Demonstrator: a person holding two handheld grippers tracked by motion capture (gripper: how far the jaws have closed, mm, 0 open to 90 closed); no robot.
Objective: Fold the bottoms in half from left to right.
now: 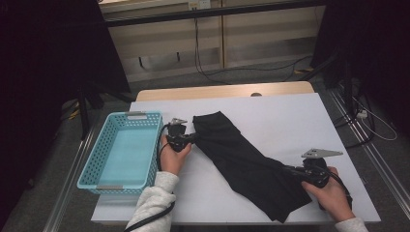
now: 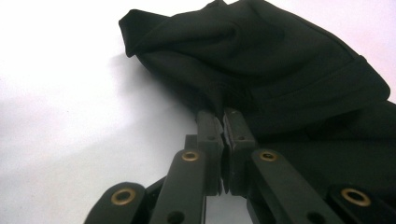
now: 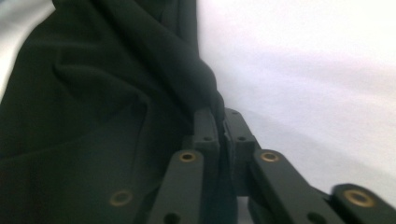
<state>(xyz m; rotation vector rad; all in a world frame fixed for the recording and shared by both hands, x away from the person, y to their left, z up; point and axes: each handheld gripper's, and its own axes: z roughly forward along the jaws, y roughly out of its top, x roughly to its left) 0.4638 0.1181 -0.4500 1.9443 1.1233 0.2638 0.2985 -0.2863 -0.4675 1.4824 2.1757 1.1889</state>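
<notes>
Gripping black cloth (image 1: 244, 162) both ends: left tongs (image 1: 195, 137), right tongs (image 1: 285, 169) clamped on fabric; folding, basket (image 1: 90, 166) transfer remain.

Garment (image 1: 246, 164): plain black, no pattern. Basket (image 1: 92, 166): light turquoise with perforated lattice walls. Table cover (image 1: 290, 121): white; wooden edge beyond it tan. Both grippers' jaws: black with brass-coloured rivets. Sleeve (image 1: 152, 203): pale grey.

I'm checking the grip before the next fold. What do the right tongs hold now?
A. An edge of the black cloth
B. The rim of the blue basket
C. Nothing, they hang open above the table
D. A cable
A: in the right gripper view the right tongs are shut with a fold of the black cloth pinched between the jaws.
</notes>
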